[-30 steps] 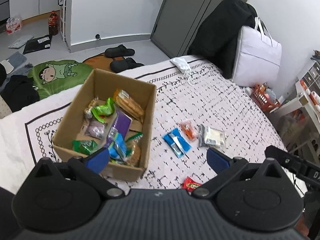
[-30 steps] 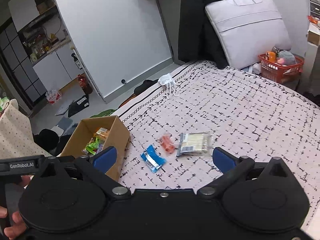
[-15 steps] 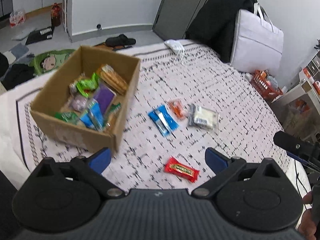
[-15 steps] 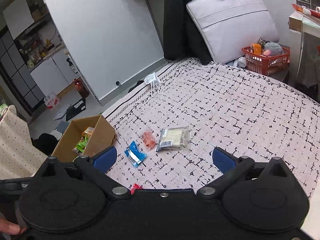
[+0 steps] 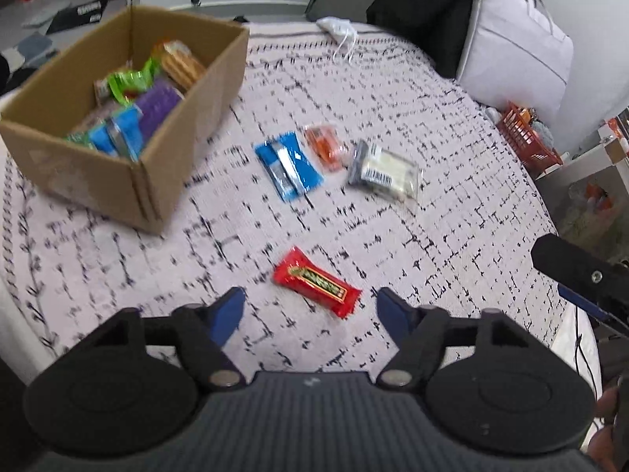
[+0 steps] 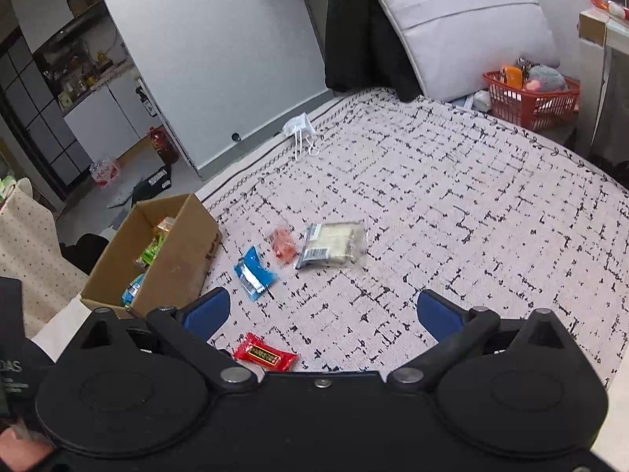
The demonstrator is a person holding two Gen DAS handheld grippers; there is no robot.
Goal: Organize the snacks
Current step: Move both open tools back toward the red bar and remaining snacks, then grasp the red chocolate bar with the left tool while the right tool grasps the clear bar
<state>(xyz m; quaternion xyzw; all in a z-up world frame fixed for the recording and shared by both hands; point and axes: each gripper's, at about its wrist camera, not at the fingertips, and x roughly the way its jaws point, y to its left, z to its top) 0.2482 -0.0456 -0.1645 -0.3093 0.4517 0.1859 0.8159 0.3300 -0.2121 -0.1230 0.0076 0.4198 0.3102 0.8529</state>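
A red candy bar (image 5: 316, 282) lies on the patterned bedspread (image 5: 432, 212), just ahead of my left gripper (image 5: 310, 308). Its jaws are closing, the pads stand either side of the bar's near end and do not touch it. Farther off lie a blue packet (image 5: 289, 165), an orange packet (image 5: 325, 145) and a pale cracker pack (image 5: 387, 171). At the left stands a cardboard box (image 5: 118, 181) with several snacks in it. My right gripper (image 6: 320, 312) hangs open above the bedspread with nothing between its fingers; the red candy bar (image 6: 264, 354) lies below its left finger.
A white face mask (image 6: 300, 126) lies near the bed's far edge. A grey bag (image 6: 464, 23) and a black coat (image 6: 354, 39) stand behind the bed. A red basket (image 6: 530, 98) sits at the right. The right gripper's body (image 5: 578, 275) shows at the left view's right edge.
My left gripper has moved right and down from beside the box to the red candy bar, and its jaws have narrowed. My right gripper dropped slightly and stays open.
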